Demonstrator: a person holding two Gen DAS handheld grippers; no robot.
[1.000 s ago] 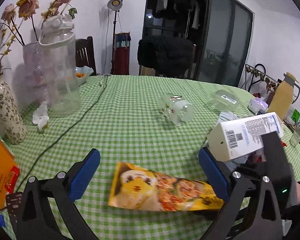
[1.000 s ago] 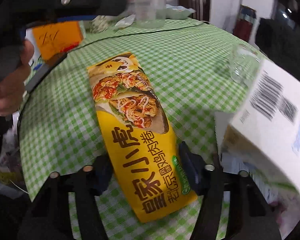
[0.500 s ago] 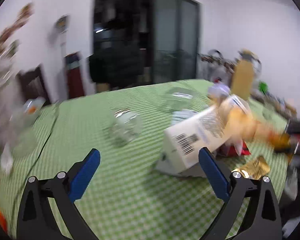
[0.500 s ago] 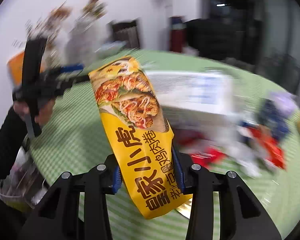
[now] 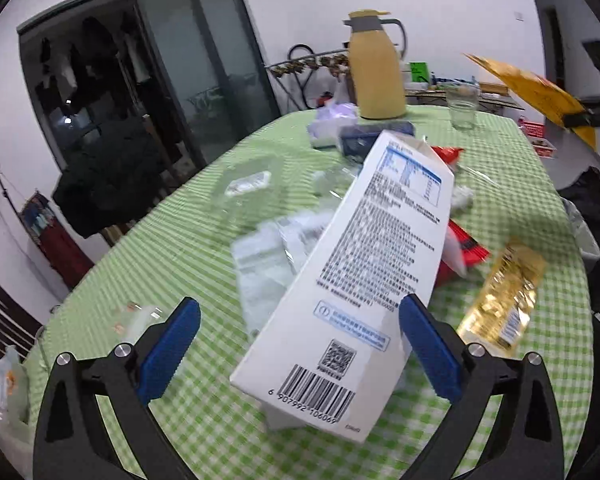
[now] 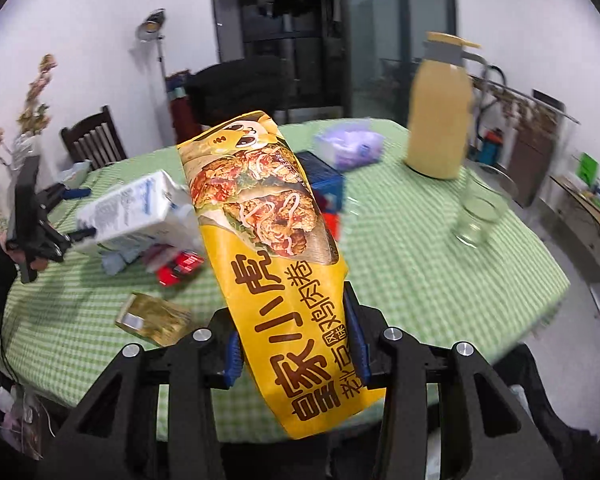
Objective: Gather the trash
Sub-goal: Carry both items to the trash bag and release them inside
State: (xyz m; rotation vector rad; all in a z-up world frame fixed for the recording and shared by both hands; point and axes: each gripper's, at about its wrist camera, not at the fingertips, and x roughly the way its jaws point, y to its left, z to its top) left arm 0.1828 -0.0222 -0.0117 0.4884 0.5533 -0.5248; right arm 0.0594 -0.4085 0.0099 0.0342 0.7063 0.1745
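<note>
Right gripper: its blue pads are being pressed against both sides of the yellow snack packet; the packet is being held clear above the table, its printed face turned to the camera.
Left gripper: its blue pads are being kept wide apart; the white carton is lying between them, and no pad is seen being pressed on it.
White carton: it is being shown tilted, barcode end nearest, over the green checked tablecloth; what is propping it up cannot be told.
Gold wrapper: it is being left flat on the cloth, just right of the carton.
Red wrapper: it is being partly covered by the carton.
Clear plastic bags: they are being seen blurred, left of the carton and partly under it.
Clear plastic container: it is being seen further back on the cloth.
Drinking glass: it is being seen upright near the far edge.
Yellow thermos jug: it is being seen upright at the far edge, left of the glass.
Person's hand: it is being seen at the left edge of the right wrist view, gripping the left gripper's handle.
</note>
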